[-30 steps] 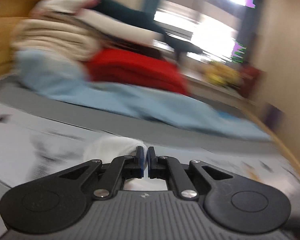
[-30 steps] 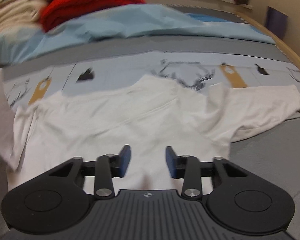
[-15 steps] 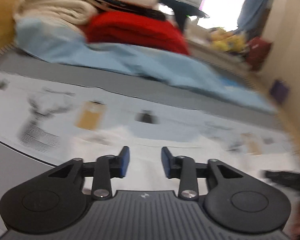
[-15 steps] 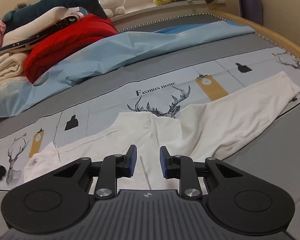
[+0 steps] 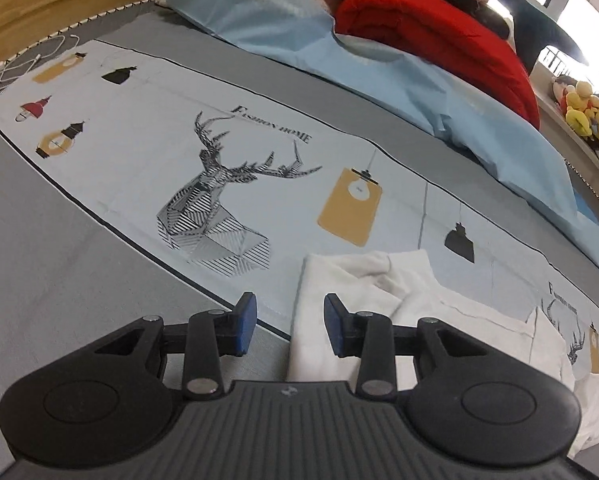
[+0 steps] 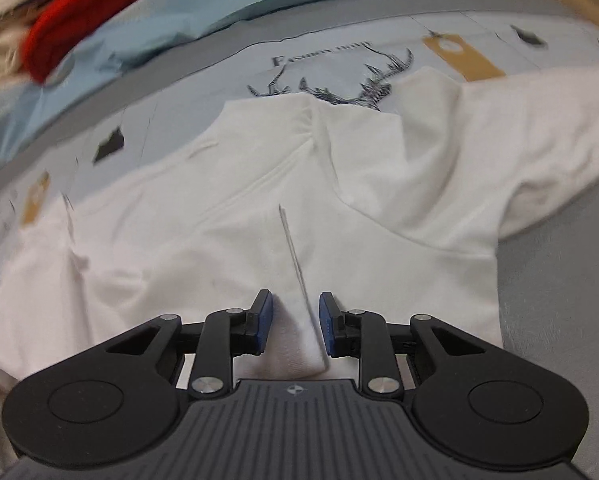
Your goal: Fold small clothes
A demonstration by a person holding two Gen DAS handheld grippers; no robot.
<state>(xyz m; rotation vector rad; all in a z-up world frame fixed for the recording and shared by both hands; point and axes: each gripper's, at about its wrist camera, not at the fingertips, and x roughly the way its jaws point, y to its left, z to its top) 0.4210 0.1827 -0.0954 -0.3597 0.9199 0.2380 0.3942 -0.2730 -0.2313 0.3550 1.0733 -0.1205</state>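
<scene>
Bedding fills both views: a grey bed (image 5: 51,248) with a pale sheet (image 5: 147,136) printed with a deer head and hanging lamps. On that sheet lies the white long-sleeved top (image 6: 227,216), spread out, collar toward the upper middle of the right wrist view, one sleeve (image 6: 539,120) reaching to the right edge. In the left wrist view its other sleeve end (image 5: 363,276) sits lower centre, folded in.

The right gripper (image 6: 294,322) is released, jaws apart over a raised ridge of cloth near the hem. The left gripper (image 5: 290,326) is also released, straddling the sleeve's left edge.

Risks, as I judge them: closing on that ridge may catch one layer only, so the fold drags crooked; the loose sleeve may trail. A blue duvet (image 5: 439,80) and red blanket (image 5: 439,28) lie beyond, upper frame.
</scene>
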